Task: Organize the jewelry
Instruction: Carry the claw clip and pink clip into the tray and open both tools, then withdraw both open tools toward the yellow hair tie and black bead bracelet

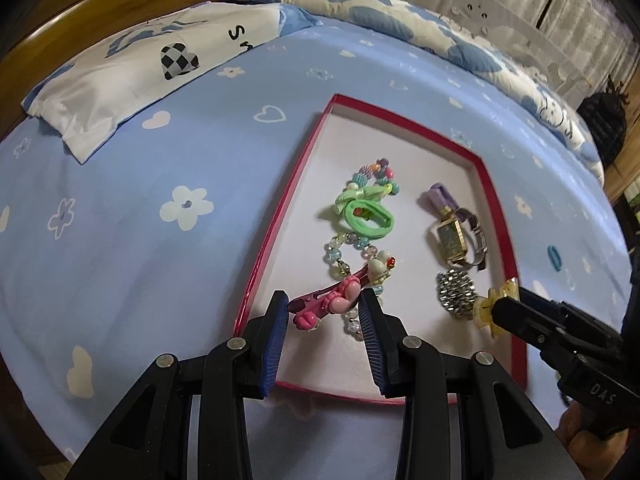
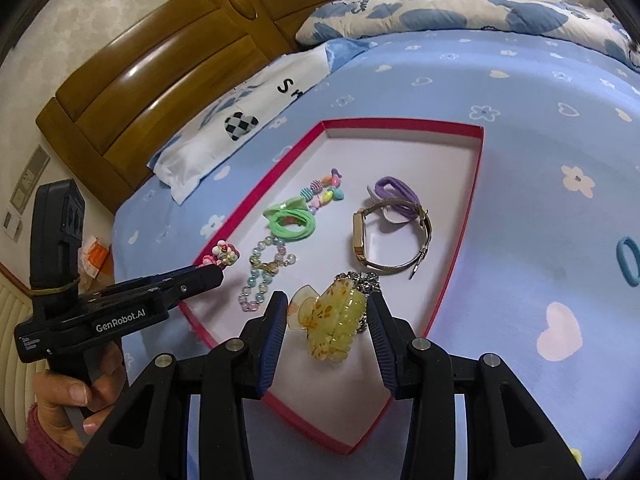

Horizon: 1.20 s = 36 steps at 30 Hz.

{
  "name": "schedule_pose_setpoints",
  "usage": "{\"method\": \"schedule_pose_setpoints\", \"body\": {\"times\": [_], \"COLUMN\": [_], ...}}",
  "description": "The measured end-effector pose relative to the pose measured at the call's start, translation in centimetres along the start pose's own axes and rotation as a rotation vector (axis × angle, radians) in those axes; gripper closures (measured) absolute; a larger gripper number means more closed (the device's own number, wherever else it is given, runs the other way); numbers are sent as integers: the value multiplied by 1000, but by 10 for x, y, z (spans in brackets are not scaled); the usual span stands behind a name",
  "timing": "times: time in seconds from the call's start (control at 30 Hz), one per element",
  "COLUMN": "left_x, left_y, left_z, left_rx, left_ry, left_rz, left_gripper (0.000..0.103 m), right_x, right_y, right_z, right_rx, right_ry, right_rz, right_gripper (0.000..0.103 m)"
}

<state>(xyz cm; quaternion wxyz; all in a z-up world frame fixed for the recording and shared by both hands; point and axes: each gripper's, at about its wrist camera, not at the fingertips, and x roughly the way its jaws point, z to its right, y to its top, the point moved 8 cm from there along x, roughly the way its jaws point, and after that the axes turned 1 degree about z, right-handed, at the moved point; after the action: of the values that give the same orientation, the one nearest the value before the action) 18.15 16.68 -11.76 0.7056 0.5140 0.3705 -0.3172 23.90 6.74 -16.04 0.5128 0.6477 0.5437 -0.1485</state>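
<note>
A red-rimmed box with a white floor lies on the blue bed; it also shows in the right wrist view. My left gripper is shut on a pink hair clip with white charms, over the box's near left part. My right gripper is shut on a yellow claw clip, over the box's near right part; the clip also shows in the left wrist view. In the box lie a green hair tie, bead bracelets, a gold watch, a purple tie and a silver sparkly piece.
A blue hair tie lies on the sheet right of the box. A white pillow and a folded quilt lie at the head of the bed. A wooden headboard stands behind.
</note>
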Motion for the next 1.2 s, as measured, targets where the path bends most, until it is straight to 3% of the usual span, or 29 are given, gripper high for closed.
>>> {"method": "schedule_pose_setpoints", "body": {"times": [0.77,1.2], "left_x": [21,7], "left_y": [0,-5], "left_z": [7,5], "left_rx": [43,14], "left_ry": [49,33], "left_rz": [-32,-13], "left_gripper": [66,53], "right_x": [19,-5], "right_y": [-4,-1], "right_z": [8,5], "right_rx": [10,21], "right_ry": [-4,11], "right_rz": [-40,1], "right_gripper": [57,50]}}
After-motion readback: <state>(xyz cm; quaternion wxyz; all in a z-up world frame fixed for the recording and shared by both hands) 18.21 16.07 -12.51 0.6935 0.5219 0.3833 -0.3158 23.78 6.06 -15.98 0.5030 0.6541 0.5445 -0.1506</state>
